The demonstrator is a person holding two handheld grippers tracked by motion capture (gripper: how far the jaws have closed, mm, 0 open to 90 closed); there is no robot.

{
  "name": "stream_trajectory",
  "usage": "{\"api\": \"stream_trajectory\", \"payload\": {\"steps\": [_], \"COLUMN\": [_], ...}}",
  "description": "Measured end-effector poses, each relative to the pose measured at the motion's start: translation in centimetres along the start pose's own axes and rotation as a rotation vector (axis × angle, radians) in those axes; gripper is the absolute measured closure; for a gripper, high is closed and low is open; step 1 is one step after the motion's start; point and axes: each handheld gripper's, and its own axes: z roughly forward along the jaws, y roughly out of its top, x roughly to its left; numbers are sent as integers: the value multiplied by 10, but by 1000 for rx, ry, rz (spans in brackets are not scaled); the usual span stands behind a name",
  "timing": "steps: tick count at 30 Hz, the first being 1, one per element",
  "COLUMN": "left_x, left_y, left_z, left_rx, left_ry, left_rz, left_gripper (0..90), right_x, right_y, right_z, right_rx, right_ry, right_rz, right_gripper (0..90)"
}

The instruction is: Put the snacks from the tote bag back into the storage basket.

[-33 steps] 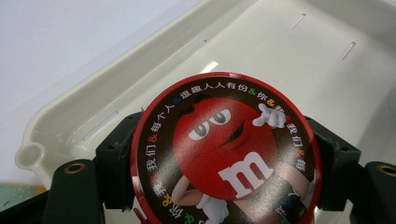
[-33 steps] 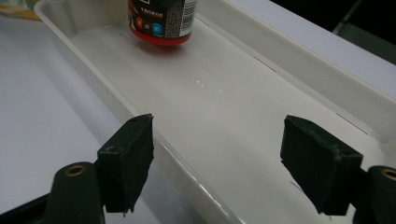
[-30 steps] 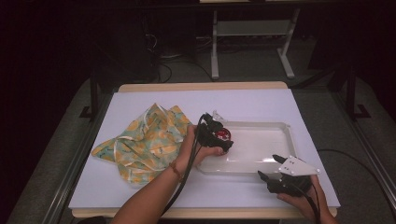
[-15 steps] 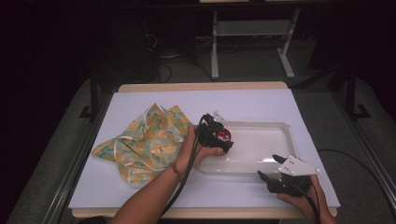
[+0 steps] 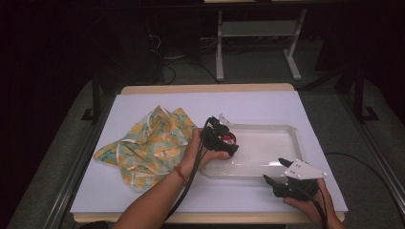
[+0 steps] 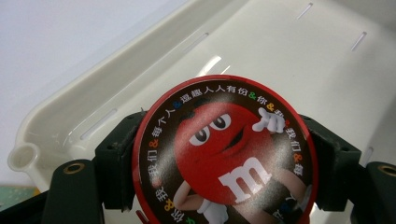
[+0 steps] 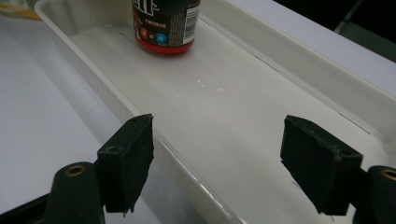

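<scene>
**Candy tin held in the tray by the left claw**

A round candy tin [image 6: 225, 151], with a red lid bearing a cartoon character and a ring of printed characters, sits clamped between the 2 black jaws of the left claw [image 5: 220, 140]. In the right gripper view the tin [image 7: 166, 25] stands upright with its red base on the floor of the tray, near the tray's far end. In the high view, that is the tray's left end.

The tray [image 5: 282, 131] is a shallow, translucent white rectangle with slots cut along its walls. It lies on the white surface [image 5: 267, 105], right of centre.

The person's left hand [image 5: 203, 152] grips the left claw from the near side, the forearm coming up from the bottom edge with a black cable running along it.

The right claw [image 5: 277, 172] is near the tray's near right corner, held by the right hand [image 5: 308, 202], with a grey 3-cornered plate on top. Its 2 jaws stand wide apart with nothing between them, aimed along the tray toward the tin.

To the left of the tray, a crumpled patterned cloth [image 5: 148, 145] in green, yellow and orange lies on the surface.
</scene>
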Motion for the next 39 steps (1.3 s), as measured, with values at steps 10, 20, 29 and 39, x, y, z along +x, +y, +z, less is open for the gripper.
{"api": "stream_trajectory", "payload": {"steps": [10, 20, 29, 39], "left_x": [-1, -1, 0, 2], "left_y": [1, 1, 0, -1], "left_z": [-3, -7, -13, -27], "left_rx": [-29, -46, -60, -92], "left_ry": [11, 7, 7, 14], "left_rz": [2, -3, -5, 10], "left_gripper": [254, 254, 251, 241], "right_x": [0, 1, 1, 1], "right_y": [0, 0, 0, 0], "right_z": [0, 0, 0, 0], "right_rx": [0, 1, 5, 2], "right_ry": [2, 2, 4, 2], "right_rz": [-2, -3, -4, -2], "right_gripper": [250, 250, 249, 250]}}
